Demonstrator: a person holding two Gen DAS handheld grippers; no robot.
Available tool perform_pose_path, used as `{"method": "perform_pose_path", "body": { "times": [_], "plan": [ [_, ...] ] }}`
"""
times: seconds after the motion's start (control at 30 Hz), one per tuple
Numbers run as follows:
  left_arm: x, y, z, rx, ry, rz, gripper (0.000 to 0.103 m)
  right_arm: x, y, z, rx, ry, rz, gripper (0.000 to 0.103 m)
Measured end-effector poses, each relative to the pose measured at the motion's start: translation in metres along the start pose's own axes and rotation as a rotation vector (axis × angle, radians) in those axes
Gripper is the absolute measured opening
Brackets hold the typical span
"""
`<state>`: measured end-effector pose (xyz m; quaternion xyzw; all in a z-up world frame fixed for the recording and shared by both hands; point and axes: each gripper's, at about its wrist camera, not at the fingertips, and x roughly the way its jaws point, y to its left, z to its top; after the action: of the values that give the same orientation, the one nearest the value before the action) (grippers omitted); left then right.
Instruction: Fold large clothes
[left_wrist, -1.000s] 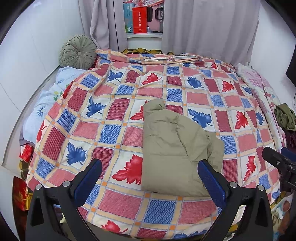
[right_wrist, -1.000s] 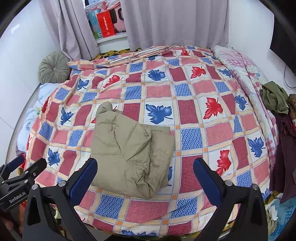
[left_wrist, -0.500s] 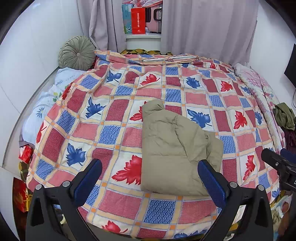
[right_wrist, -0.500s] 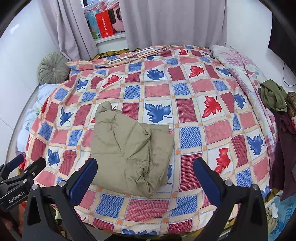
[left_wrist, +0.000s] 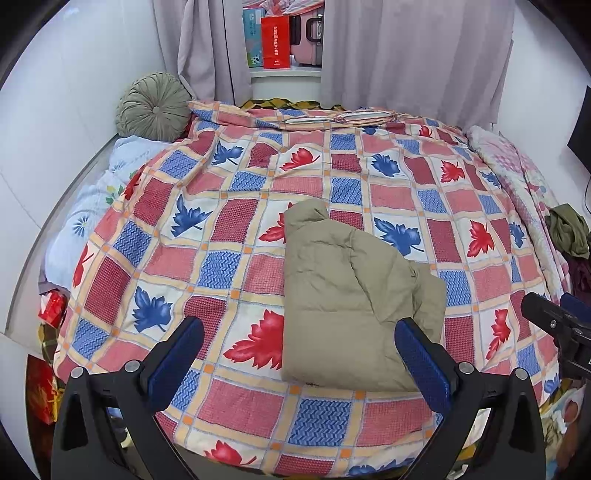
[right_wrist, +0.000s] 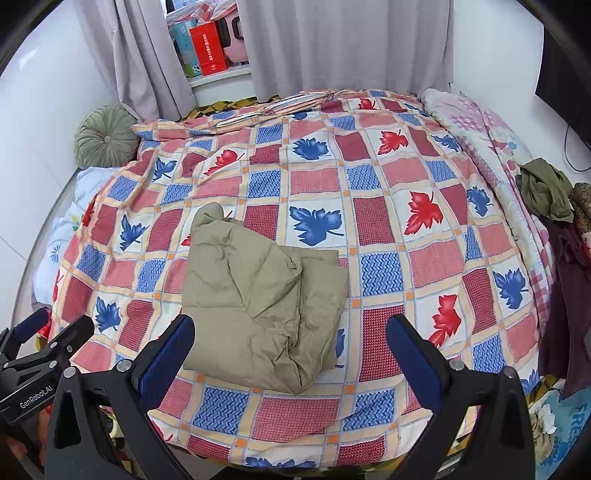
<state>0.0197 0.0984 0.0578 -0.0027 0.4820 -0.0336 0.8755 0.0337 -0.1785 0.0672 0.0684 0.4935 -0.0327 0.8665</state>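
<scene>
Folded khaki jacket (left_wrist: 351, 295) lies unmoved on the bed's quilt (left_wrist: 229, 229), near its front edge. Both views crept slightly closer to the jacket vs 1 s ago. Left hand-held gripper (left_wrist: 299, 354) & right hand-held gripper (right_wrist: 290, 350) hover before the jacket, fingers wide apart, empty.

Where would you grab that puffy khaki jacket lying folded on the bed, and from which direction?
Probably the loose open corner of the puffy khaki folded jacket nearest the bed's foot, coming in low from the near side. There the layers end in a thick rumpled lip that open tongs could straddle. Its left edge is a smooth closed fold lying flat on the leaf-patterned patchwork quilt, with less to pinch.
</scene>
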Motion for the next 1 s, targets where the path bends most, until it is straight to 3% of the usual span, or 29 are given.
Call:
{"method": "perform_pose_path", "body": {
  "times": [1.0],
  "plan": [
    [-0.0010, -0.0020, -0.0012, 0.000, -0.001, 0.005, 0.103, 0.0000, 0.0056, -0.0029, 0.005, 0.001, -0.006, 0.103]
  ]
}}
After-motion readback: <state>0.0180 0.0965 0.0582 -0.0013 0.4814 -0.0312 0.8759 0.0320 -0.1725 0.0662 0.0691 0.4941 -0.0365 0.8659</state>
